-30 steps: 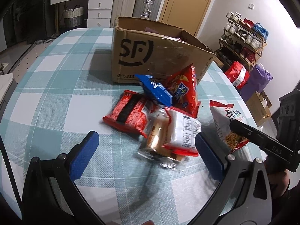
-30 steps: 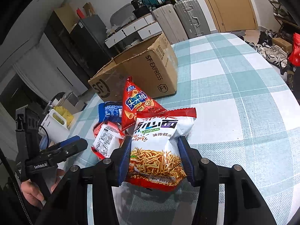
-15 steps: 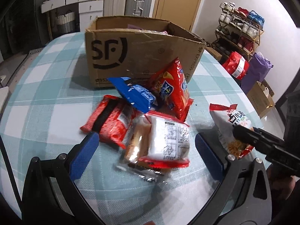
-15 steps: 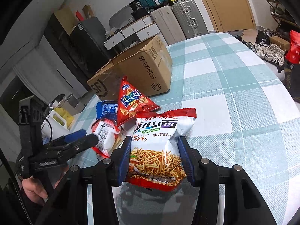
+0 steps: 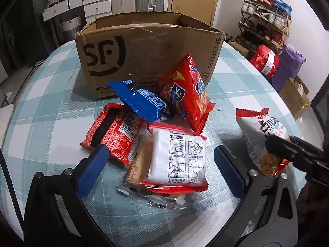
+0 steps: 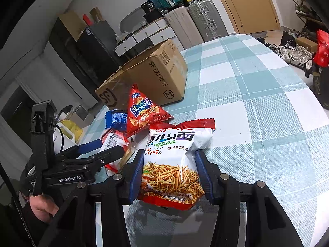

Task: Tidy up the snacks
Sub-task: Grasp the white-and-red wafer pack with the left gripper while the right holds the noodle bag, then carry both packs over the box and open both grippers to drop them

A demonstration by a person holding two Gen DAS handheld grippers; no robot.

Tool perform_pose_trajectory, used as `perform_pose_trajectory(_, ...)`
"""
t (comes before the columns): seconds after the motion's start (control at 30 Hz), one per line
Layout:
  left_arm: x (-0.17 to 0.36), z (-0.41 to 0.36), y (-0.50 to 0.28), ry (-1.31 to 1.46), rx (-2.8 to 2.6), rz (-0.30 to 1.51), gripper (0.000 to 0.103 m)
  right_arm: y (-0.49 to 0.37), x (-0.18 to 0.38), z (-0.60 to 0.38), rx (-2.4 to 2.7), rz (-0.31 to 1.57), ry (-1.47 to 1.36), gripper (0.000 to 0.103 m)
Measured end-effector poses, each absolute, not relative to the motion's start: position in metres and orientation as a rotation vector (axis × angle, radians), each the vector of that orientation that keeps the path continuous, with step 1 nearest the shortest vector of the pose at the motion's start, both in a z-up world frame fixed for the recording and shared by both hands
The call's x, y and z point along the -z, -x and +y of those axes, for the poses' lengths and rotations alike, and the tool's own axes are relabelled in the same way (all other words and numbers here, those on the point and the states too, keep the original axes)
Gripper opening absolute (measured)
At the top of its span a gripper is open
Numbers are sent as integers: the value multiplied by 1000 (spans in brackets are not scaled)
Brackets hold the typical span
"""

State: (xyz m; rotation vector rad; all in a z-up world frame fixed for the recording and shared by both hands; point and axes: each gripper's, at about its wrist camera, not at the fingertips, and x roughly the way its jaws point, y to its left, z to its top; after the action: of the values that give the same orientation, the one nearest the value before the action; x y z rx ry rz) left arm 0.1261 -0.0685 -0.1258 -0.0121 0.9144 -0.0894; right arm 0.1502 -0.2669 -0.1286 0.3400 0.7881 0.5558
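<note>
Right gripper (image 6: 170, 173) clamped on white-red noodle snack bag (image 6: 172, 160), left gripper (image 5: 160, 164) spread wide

The snack packs are glossy plastic film: the noodle bag (image 6: 172, 164), the red crisp bag (image 5: 185, 90) and the blue packet (image 5: 141, 100) all catch the light. The box (image 5: 144, 47) is matt brown cardboard, creased and scuffed. A coarse woven checked cloth (image 6: 267, 107) covers the bench, and the left claw (image 5: 162, 170) has matt black plastic arms with blue pads (image 5: 92, 170).

box interior (image 5: 144, 23) hidden, biscuit pack (image 5: 139, 164) half-covered
</note>
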Motion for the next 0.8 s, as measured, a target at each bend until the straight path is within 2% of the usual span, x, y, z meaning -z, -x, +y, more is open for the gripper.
perform_pose_trajectory(0.03,125,-69,-125,3,87,910,100,-150,129,-267,-556,788,-340,50)
perform_pose_trajectory(0.13,124,-72,-124,-32,78,900,79,-150,128,-267,-556,788,-340,50)
perform_pose_trajectory(0.17,123,-72,-124,-32,99,899,63,-149,128,-267,-555,788,-341,50)
perform_pose_trajectory(0.2,123,-72,-123,-31,113,901,42,-149,128,-267,-556,788,-341,50)
perform_pose_trajectory(0.8,105,-56,-100,6,201,859,41,-134,115,-257,-557,769,-315,50)
